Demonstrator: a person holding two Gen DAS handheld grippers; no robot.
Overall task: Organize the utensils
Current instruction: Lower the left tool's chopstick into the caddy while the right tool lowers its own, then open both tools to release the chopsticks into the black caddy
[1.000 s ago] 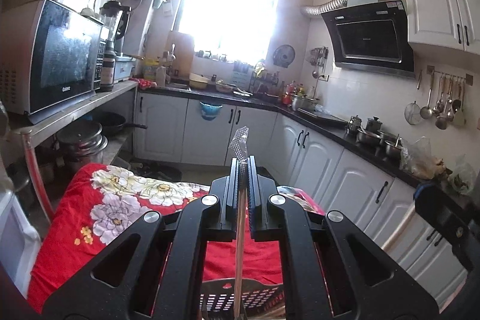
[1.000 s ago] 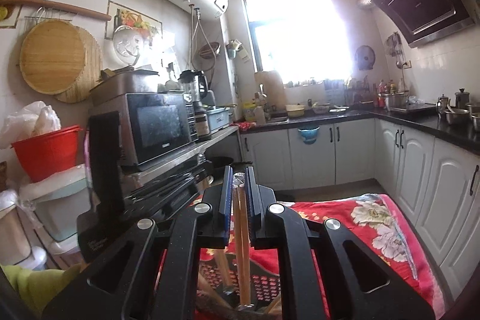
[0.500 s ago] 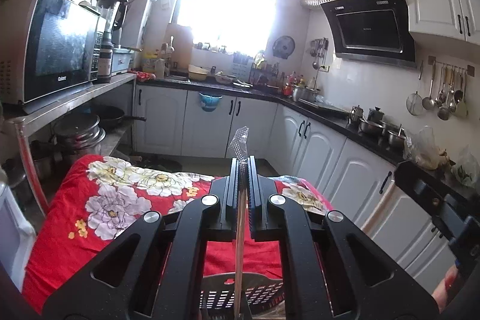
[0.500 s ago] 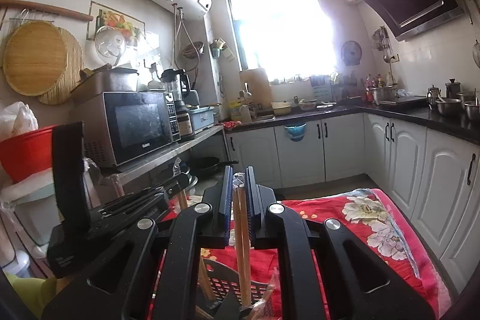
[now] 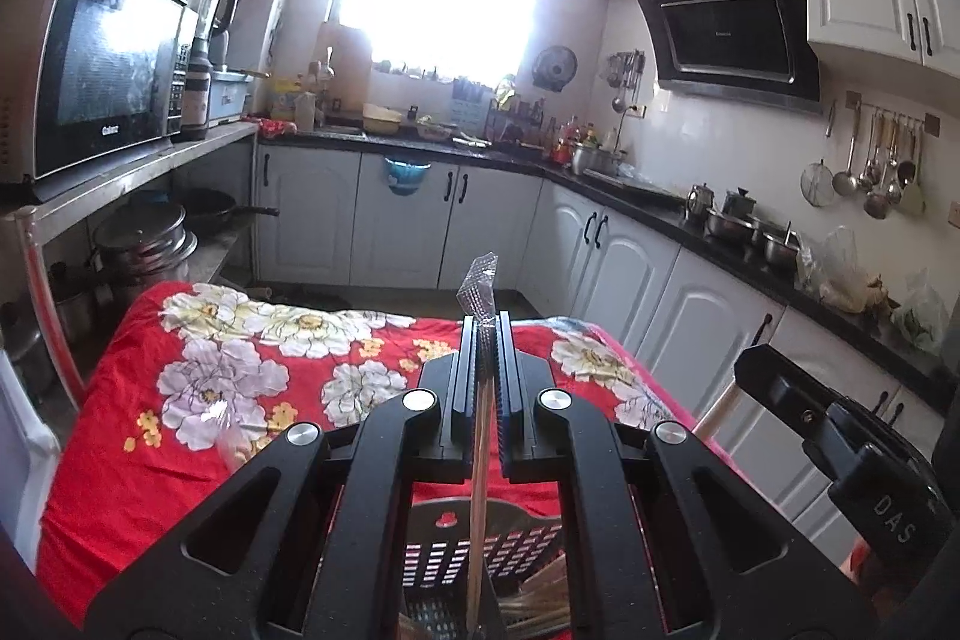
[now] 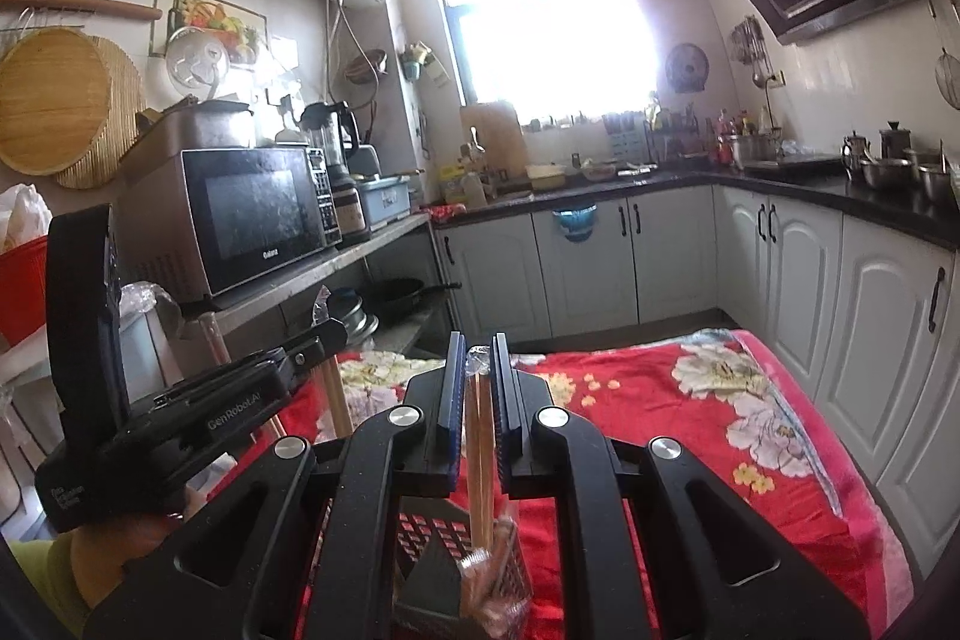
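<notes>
My left gripper (image 5: pixel 485 334) is shut on a thin pair of chopsticks (image 5: pixel 480 460) in a clear plastic sleeve. They stand upright, and their lower end reaches into a dark slotted utensil basket (image 5: pixel 528 544) below the fingers. My right gripper (image 6: pixel 478 358) is shut on a wrapped pair of wooden chopsticks (image 6: pixel 480 448) whose lower end sits in the same grey slotted basket (image 6: pixel 432 544). Each gripper shows in the other's view: the right gripper (image 5: pixel 840 448) at the right edge, the left gripper (image 6: pixel 180 400) at the left. The basket stands on a table with a red floral cloth (image 5: pixel 240 400).
A microwave (image 5: pixel 102 64) sits on a metal shelf at the left, with pots (image 5: pixel 144 238) under it. White cabinets (image 6: pixel 870 328) and a dark counter run along the back and right. Ladles hang on the right wall (image 5: pixel 870 166). More chopsticks (image 5: pixel 540 598) lie in the basket.
Both grippers have sunk toward the table with their chopsticks still gripped. The basket now shows larger under the fingers, and the chopstick ends reach deeper into it.
</notes>
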